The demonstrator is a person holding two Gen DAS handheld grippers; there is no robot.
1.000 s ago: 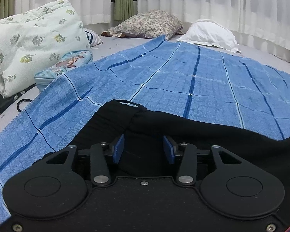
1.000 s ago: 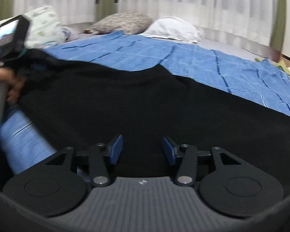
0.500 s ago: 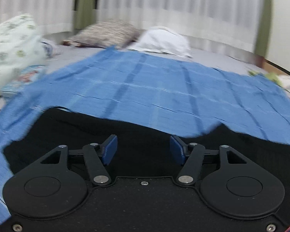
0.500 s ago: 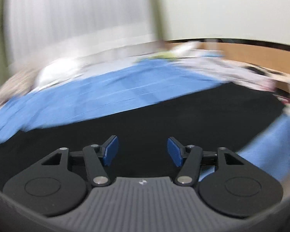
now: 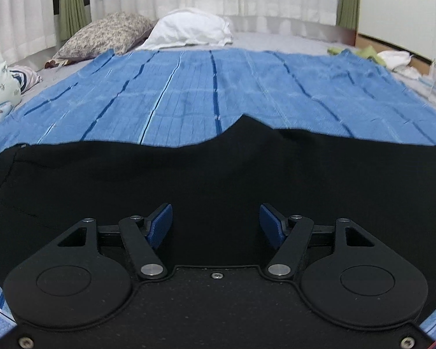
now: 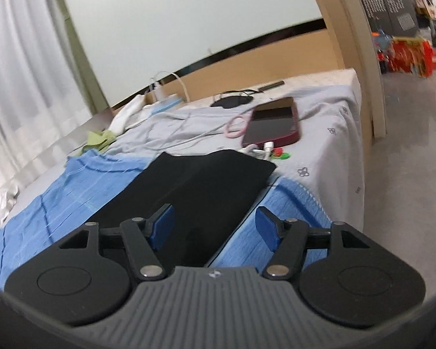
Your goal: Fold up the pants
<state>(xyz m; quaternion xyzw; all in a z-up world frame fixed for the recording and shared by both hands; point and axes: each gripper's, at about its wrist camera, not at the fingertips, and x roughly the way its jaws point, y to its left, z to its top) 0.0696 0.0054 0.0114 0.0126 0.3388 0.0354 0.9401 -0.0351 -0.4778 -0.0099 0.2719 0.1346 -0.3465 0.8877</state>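
Observation:
The black pants (image 5: 218, 168) lie flat across a blue checked blanket (image 5: 212, 93) on the bed, their long side running left to right in the left wrist view. My left gripper (image 5: 215, 224) hovers over the middle of the cloth, its jaws opening with nothing pinched between the blue pads (image 5: 160, 224). In the right wrist view the pants (image 6: 200, 186) stretch away toward their leg end near the bed's corner. My right gripper (image 6: 212, 226) is above that part, jaws opening, pads free of the fabric.
A floral pillow (image 5: 104, 35) and a white pillow (image 5: 189, 29) lie at the head of the bed. A red-cased tablet (image 6: 273, 125), cables (image 6: 189, 136) and small items lie past the pants' end. The mattress edge (image 6: 346, 151) drops to the floor on the right.
Both grippers have opened wider. The left view swung right from the waistband corner to the pants' middle. The right view swung far right, from the pants' middle to the leg end and bed corner.

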